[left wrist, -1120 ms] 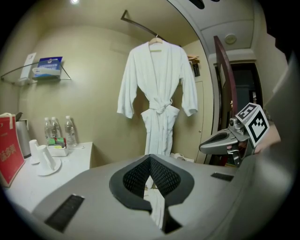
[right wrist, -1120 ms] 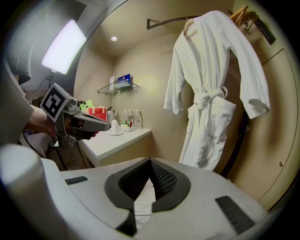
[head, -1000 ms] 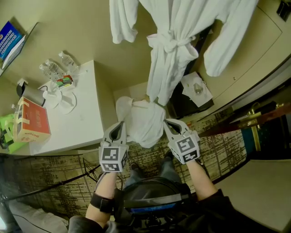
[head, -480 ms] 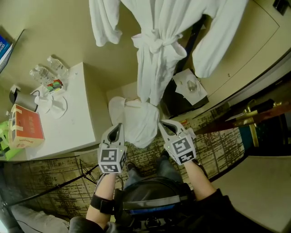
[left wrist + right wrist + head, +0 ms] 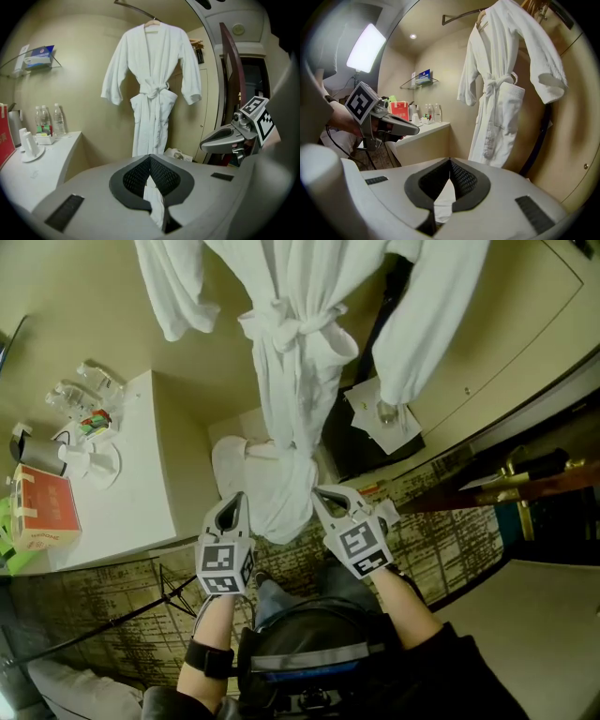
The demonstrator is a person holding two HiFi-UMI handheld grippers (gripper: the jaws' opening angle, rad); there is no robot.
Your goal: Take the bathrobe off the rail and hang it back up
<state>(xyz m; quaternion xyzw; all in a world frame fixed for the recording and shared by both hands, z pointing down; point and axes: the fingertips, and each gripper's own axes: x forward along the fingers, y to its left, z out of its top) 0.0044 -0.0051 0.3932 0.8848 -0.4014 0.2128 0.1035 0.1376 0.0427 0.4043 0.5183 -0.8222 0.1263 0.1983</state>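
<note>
- Presently listed first, the bathrobe [image 5: 295, 362]: white, belted at the waist, hung by a hanger [image 5: 152, 21] from the rail [image 5: 136, 7]. It is shown at the upper centre of the head view and has not yet been taken down.
- Left gripper [image 5: 150, 157]: the jaws are pressed together and nothing is clamped. The white seen behind the pads is judged to be background, not a catch.
- Right gripper [image 5: 450, 161]: the jaws are likewise closed and empty. It is held level with the left one at the lower centre of the head view.
- Both grippers are kept well apart from the robe and aimed towards it, presumably as an approach. The jaws must be opened before the hanger can be gripped.
- White bundle [image 5: 253, 484]: set on the floor just under the hem.
- Counter [image 5: 141, 474], left of frame: bottles [image 5: 80, 385] and a red box [image 5: 42, 512] are stored there, out of the working path.
</note>
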